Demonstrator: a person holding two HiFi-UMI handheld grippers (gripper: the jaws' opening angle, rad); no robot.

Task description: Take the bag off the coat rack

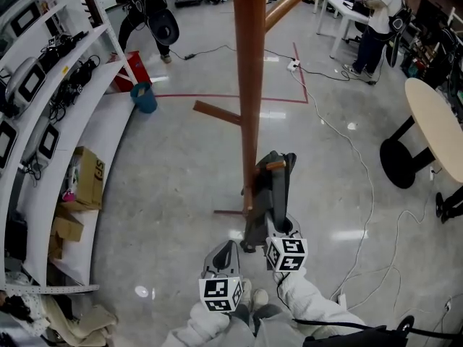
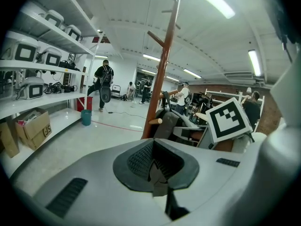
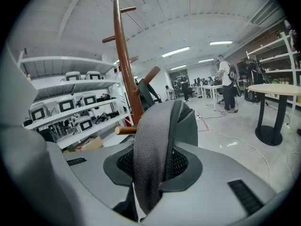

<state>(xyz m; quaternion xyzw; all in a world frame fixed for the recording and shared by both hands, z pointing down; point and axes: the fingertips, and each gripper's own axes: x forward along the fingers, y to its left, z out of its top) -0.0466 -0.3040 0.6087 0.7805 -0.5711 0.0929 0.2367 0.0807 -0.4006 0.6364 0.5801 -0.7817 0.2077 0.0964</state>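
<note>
Firmly inside the right gripper (image 3: 153, 169) — strap of the bag (image 3: 190, 124).

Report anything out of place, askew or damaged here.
Nothing stands out. The bag hangs upright from a low peg of the coat rack, its mesh strap clamped in the right gripper.

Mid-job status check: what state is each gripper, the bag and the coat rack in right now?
Left gripper: shut, nothing between its jaws.
Right gripper: shut on the bag's mesh strap.
Bag: hanging against the rack by a low peg, not yet off.
Coat rack: upright on the floor.
</note>
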